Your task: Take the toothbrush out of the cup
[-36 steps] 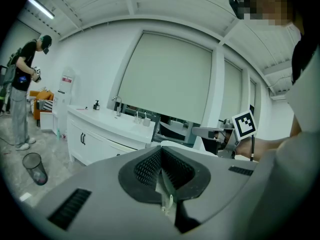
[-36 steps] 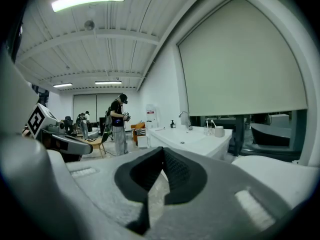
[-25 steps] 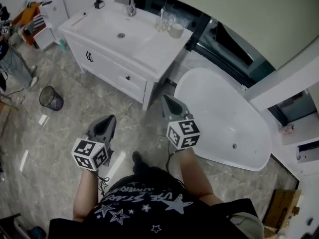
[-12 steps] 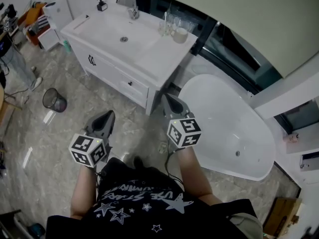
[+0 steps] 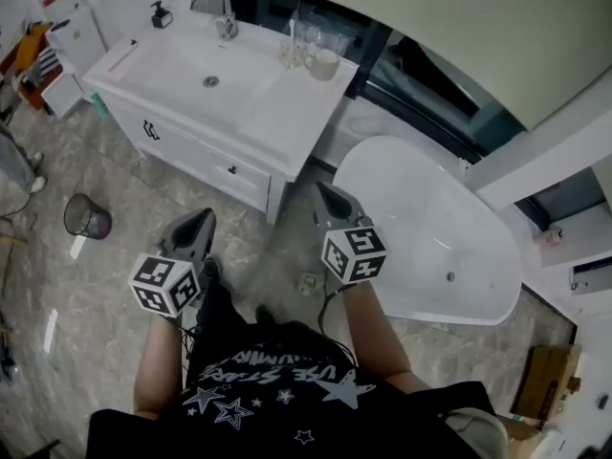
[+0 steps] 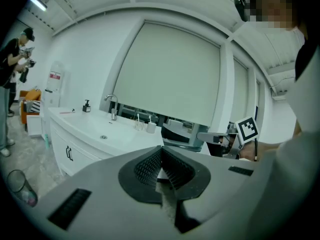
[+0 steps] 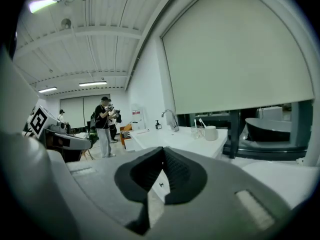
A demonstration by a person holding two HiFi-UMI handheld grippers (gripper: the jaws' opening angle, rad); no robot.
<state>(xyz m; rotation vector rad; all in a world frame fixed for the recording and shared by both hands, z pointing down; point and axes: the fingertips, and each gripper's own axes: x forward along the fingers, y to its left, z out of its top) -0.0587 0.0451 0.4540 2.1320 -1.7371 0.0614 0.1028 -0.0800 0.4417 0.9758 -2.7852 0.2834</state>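
**A:** Status?

**B:** Not started. L claw (image 5: 199,224), lower left: jaws together, empty. Toothbrush (image 5: 292,32) stands in cup (image 5: 288,54) on tabletop (image 5: 258,94), upper centre, well apart from both claws. R claw (image 5: 323,197), centre: jaws together, empty. Approach, grip and lift-out all pending.

**A:** Change vs. prior frame?

**B:** Tabletop has shifted toward upper left. Brush still in cup. Claws approx. same posn in frame.

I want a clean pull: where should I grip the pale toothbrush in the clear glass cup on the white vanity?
Probably the upper stem of the pale toothbrush, just above the rim of the clear glass cup, coming from above on the room side: it stands nearly upright, and only that part clears the glass.
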